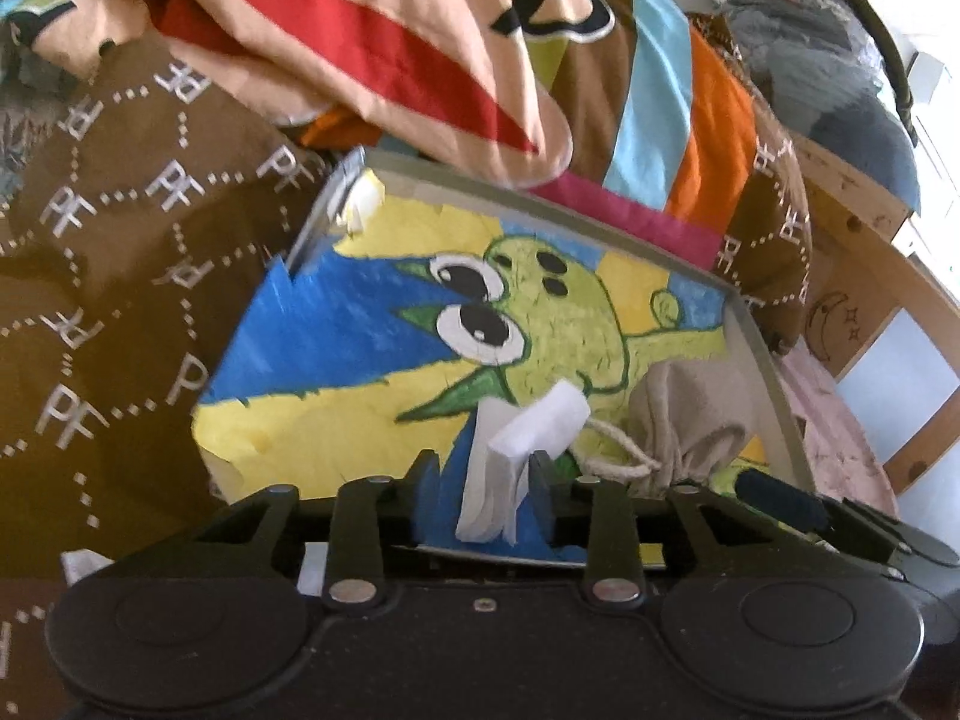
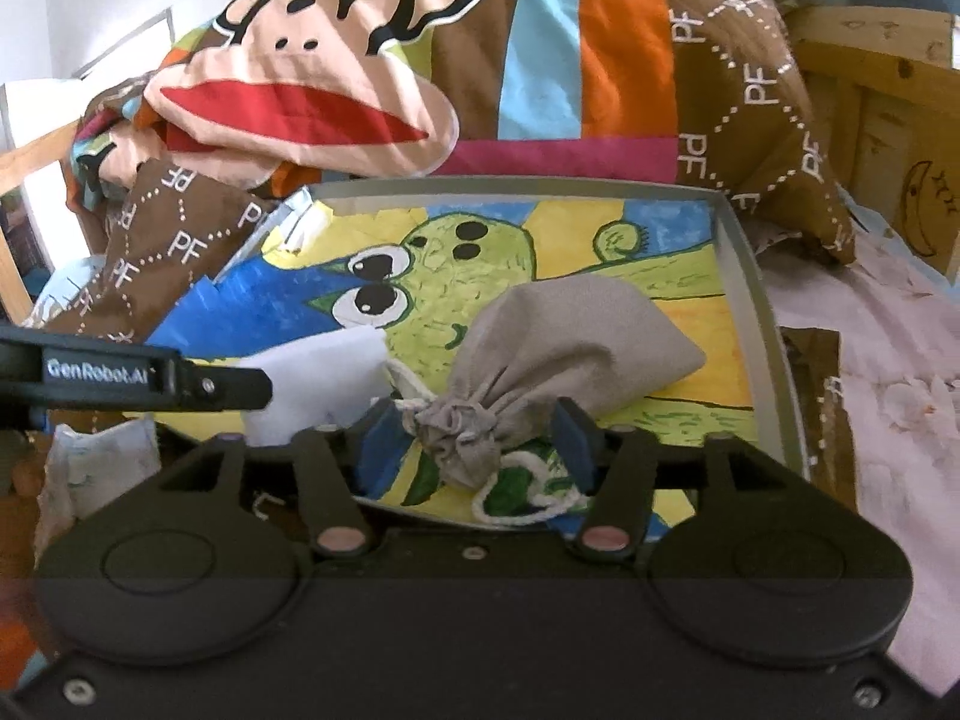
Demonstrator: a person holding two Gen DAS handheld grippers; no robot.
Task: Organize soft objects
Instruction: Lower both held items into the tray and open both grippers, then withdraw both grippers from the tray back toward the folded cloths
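A grey tray [image 1: 774, 384] [image 2: 744, 276] lined with a painted green-creature picture lies on the bed. My left gripper [image 1: 483, 468] is shut on a folded white cloth [image 1: 528, 426] and holds it over the tray's near edge. The cloth also shows in the right wrist view [image 2: 318, 378], with the left gripper's finger [image 2: 180, 384] beside it. A beige drawstring pouch [image 2: 552, 342] lies in the tray, also in the left wrist view [image 1: 684, 414]. My right gripper [image 2: 474, 426] stands open around the pouch's tied neck, its fingers apart on either side.
A bunched brown monkey-print duvet [image 1: 120, 210] [image 2: 420, 72] crowds the tray's far and left sides. A wooden bed frame [image 2: 888, 120] rises at the right. Pale pink bedding [image 2: 900, 372] lies right of the tray. A white crumpled item [image 2: 96, 456] sits at the near left.
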